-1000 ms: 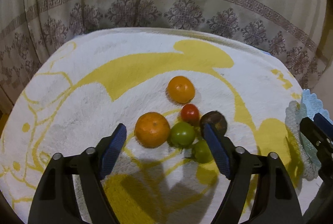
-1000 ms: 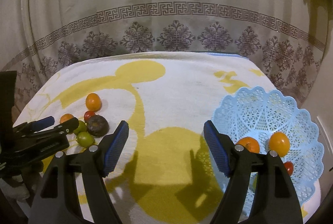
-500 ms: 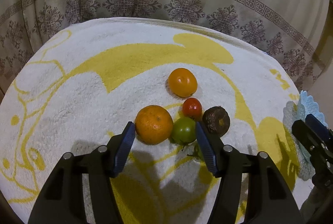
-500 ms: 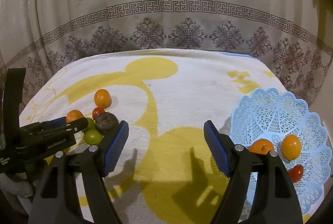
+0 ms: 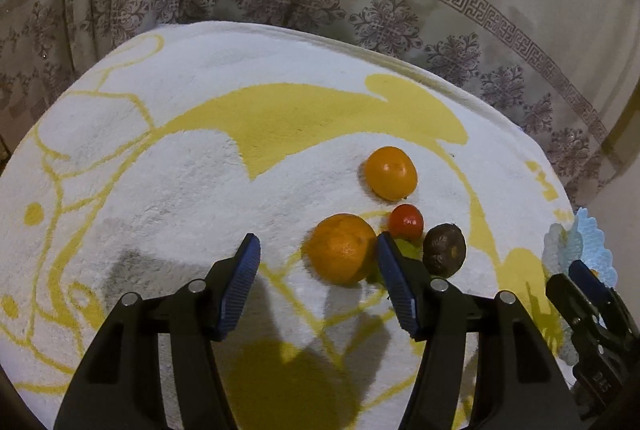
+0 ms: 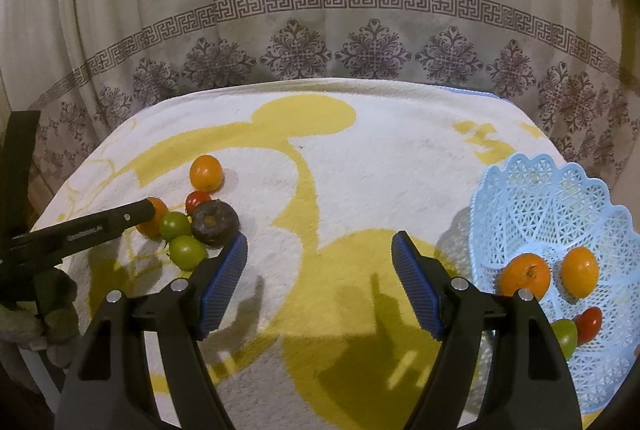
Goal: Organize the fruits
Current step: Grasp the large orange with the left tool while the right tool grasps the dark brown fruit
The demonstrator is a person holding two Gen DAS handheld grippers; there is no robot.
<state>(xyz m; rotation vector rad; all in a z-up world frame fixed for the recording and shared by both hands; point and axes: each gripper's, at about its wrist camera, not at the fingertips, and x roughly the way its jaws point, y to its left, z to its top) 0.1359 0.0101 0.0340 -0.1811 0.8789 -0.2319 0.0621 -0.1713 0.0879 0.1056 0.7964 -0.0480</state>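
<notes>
Left gripper [image 5: 316, 270] is sitting about half open over the white-and-yellow towel [image 5: 180, 182], holding nothing. The big orange [image 5: 342, 248] is lying between its blue pads, tight against the right pad [image 5: 394, 282]; whether it is touching I cannot tell. The left pad [image 5: 240, 282] is standing clear of the fruit. Just past the right pad a small red tomato [image 5: 406, 221] and a dark brown fruit [image 5: 445, 249] are sitting. A second orange [image 5: 391, 172] is lying further ahead, apart from the cluster. A sliver of green is peeking out behind the right pad, too hidden to name.

Right gripper [image 6: 320, 282] is hanging wide open above bare towel, nothing between its pads. To its right the light blue lattice basket [image 6: 532, 190] is holding two oranges [image 6: 525, 277], a red tomato [image 6: 588, 324] and a green one [image 6: 564, 338] partly hidden by the gripper's finger. To its left, in the right wrist view, two green tomatoes [image 6: 186, 251] are lying beside the dark fruit, next to the left gripper's finger. A patterned curtain [image 6: 320, 30] is hanging behind the table.
</notes>
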